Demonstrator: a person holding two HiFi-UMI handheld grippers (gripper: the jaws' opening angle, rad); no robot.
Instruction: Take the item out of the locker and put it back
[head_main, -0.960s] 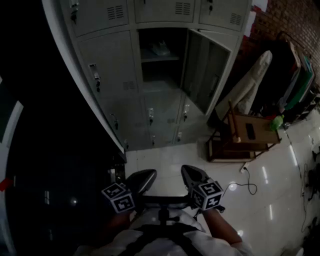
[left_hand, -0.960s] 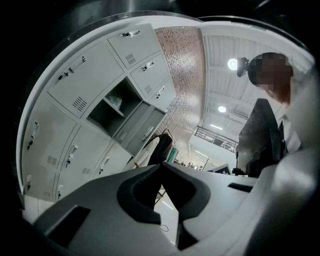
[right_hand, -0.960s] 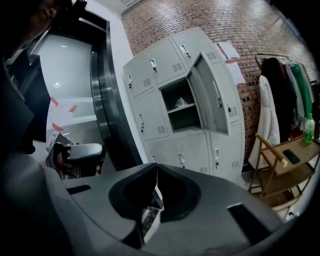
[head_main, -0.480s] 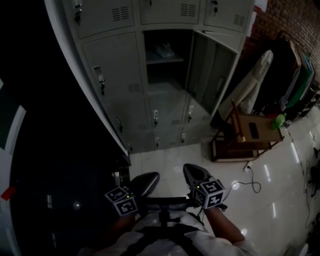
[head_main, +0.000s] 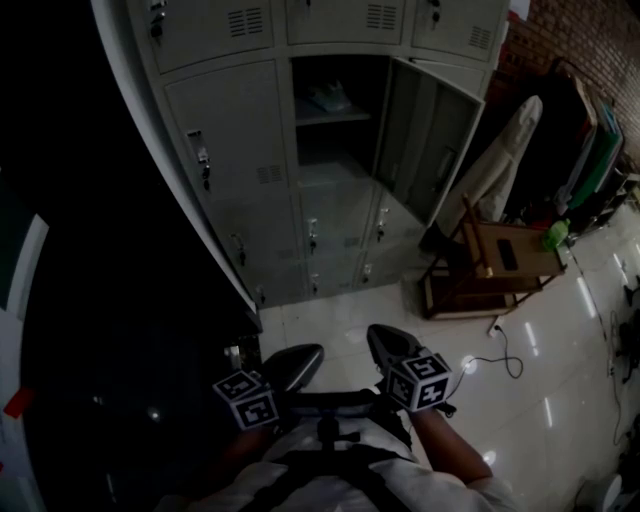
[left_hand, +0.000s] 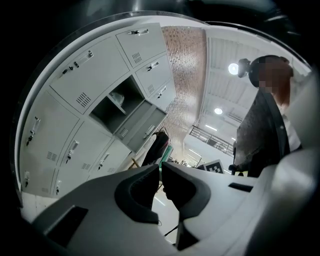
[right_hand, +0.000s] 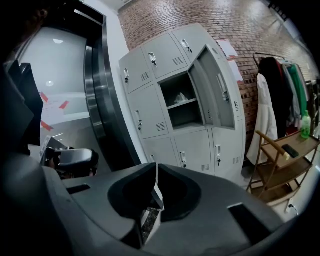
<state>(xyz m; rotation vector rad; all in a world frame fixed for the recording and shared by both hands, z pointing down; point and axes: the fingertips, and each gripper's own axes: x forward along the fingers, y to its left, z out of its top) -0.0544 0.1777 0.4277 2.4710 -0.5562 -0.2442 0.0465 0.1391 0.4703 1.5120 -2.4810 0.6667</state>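
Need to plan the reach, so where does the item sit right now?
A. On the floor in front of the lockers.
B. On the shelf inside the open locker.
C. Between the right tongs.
B: the pale item lies on the shelf of the open locker, while the right tongs are shut, well short of the locker.

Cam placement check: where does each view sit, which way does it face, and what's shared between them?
Head view: on the person's head, looking steeply down at the lockers and floor; shows left gripper, right gripper, torso.
Left gripper view: on the left gripper, along its shut jaws toward lockers and ceiling; torso at right.
Right gripper view: on the right gripper, along its shut jaws toward lockers; own jaws in front.
Shared: all three show the open locker.
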